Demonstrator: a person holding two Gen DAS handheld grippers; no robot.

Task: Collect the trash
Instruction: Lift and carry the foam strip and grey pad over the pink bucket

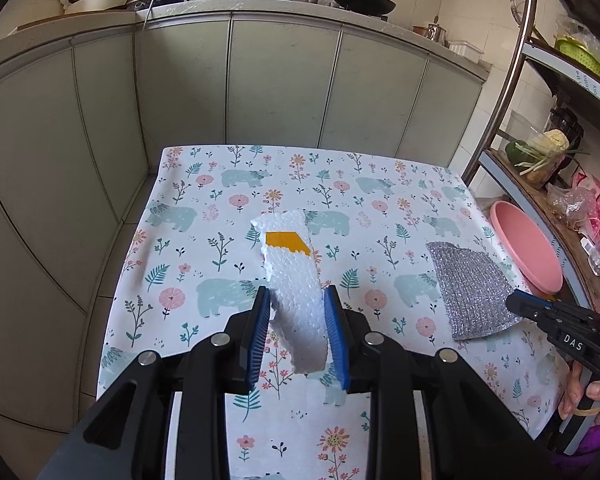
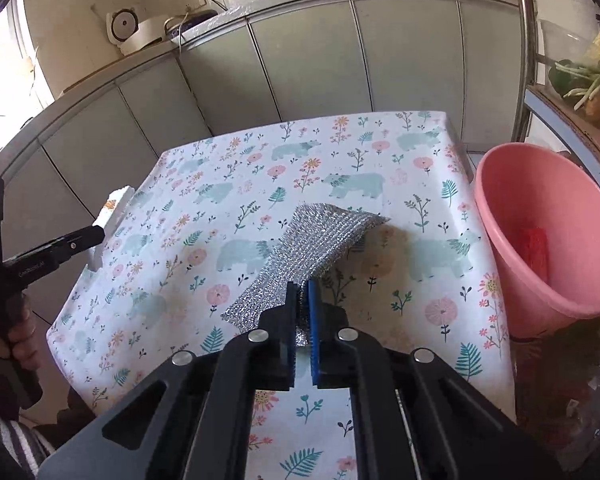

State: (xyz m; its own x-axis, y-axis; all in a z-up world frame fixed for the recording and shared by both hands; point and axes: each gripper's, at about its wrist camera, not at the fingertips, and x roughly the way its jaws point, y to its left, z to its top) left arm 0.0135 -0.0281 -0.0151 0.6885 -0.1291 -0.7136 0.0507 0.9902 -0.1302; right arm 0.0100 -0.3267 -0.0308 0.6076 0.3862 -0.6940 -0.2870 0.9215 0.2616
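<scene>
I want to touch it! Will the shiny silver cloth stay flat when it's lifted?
Probably not: the cloth already bends and folds where the right tool pinches it, so it looks floppy. It seems thin and likely light.

The tablecloth (image 1: 204,184) was white with teal bears and pink flowers. The foam (image 1: 296,280) was white with an orange patch, the cloth (image 2: 316,240) glittery silver, the bucket (image 2: 540,208) pink.

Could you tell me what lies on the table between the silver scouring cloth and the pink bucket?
Nothing: in the right wrist view, only bare patterned tablecloth runs from the silver scouring cloth to the pink bucket.
</scene>
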